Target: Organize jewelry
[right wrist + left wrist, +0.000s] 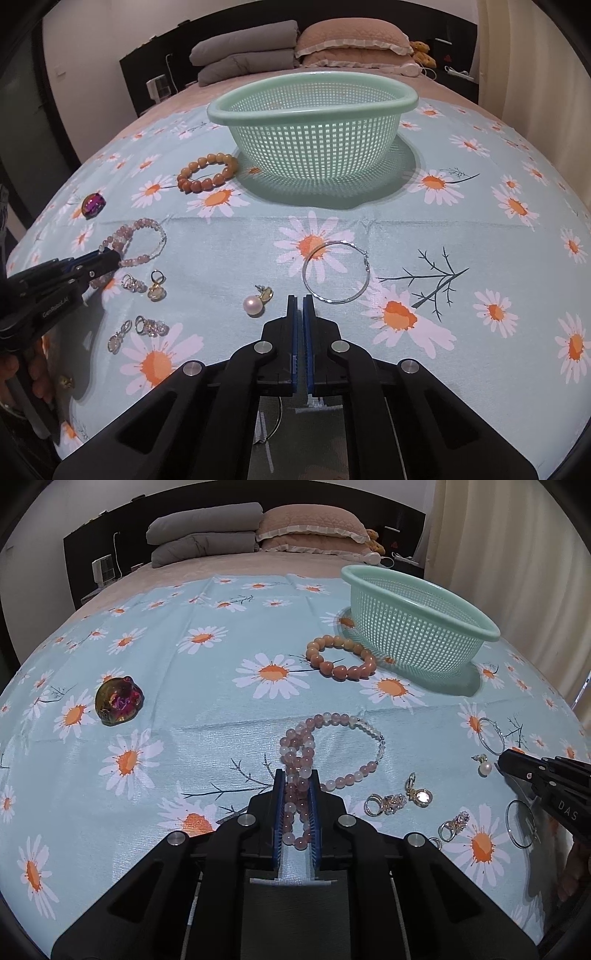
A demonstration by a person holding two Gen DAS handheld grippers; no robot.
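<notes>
Left wrist view: left gripper [297, 775] low over the daisy-print cloth [184, 686] on the bed, jaws narrowed around a bunched run of the pink bead necklace [334, 746]; beads packed between the blue pads, touching both. Rest of the strand looping forward and to the right of the jaws. Beyond it, orange bead bracelet [341, 657] just beside the green mesh basket [417, 624]. Iridescent stone [118, 700] well apart at left. Rings and a gold earring [419, 794] near the right of the jaws; pearl earring [484, 767] farther right, close to the right gripper's tip.

Right wrist view: right gripper [300, 301] with jaws pressed nearly together, only a thin slit between the pads, nothing visible between them. Pearl earring [253, 305] just left of the tips, silver hoop [335, 272] just ahead and right, neither touching. Basket [314, 110] straight ahead, well apart. Left gripper [110, 258] at far left, tips at the pink necklace [142, 240].
</notes>
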